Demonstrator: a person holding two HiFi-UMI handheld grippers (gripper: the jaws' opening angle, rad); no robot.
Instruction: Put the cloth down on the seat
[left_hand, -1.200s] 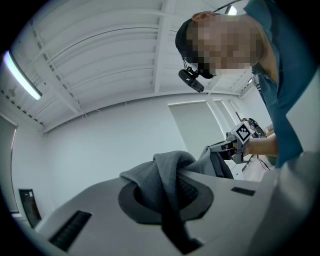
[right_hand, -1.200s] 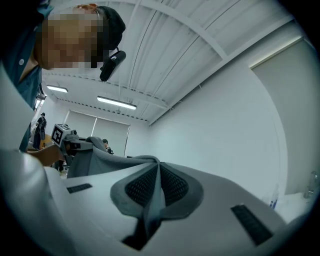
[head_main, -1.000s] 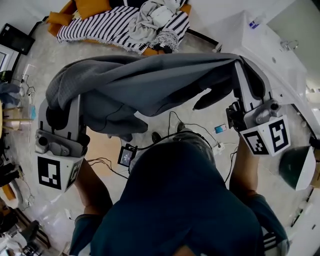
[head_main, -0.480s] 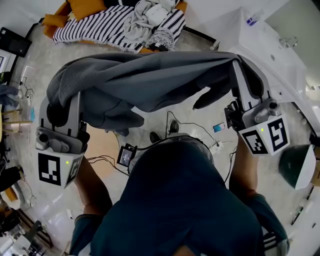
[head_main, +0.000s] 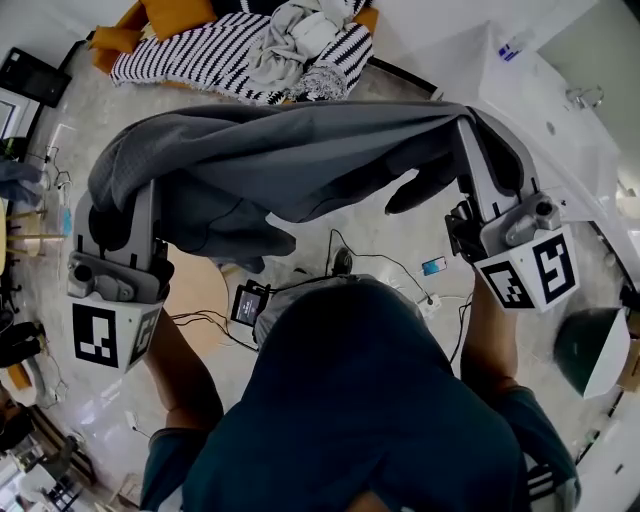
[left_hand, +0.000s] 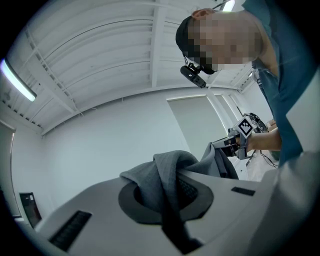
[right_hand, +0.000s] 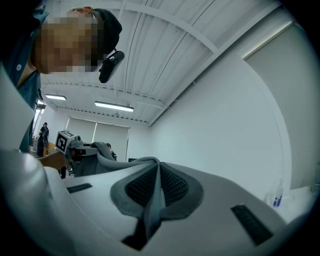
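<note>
A grey cloth (head_main: 300, 160) hangs stretched between my two raised grippers in the head view, sagging in folds at the left. My left gripper (head_main: 125, 205) is shut on one end of the cloth (left_hand: 162, 182), which bunches up between its jaws. My right gripper (head_main: 478, 135) is shut on the other end of the cloth (right_hand: 152, 192), pinched thin between the pads. Both gripper views point upward at the ceiling. The seat, a sofa (head_main: 160, 20) with orange cushions and a striped black-and-white cover (head_main: 210, 55), lies ahead at the top of the head view, beyond the cloth.
A pile of light grey cloths (head_main: 300, 35) lies on the striped cover. A white counter (head_main: 540, 90) stands at the right. Cables and a small device (head_main: 247, 303) lie on the floor by the person's feet. A green-and-white object (head_main: 590, 350) is at the right.
Both grippers and the stretched cloth have shifted slightly; the sofa stays at the top. The grips are unchanged.
</note>
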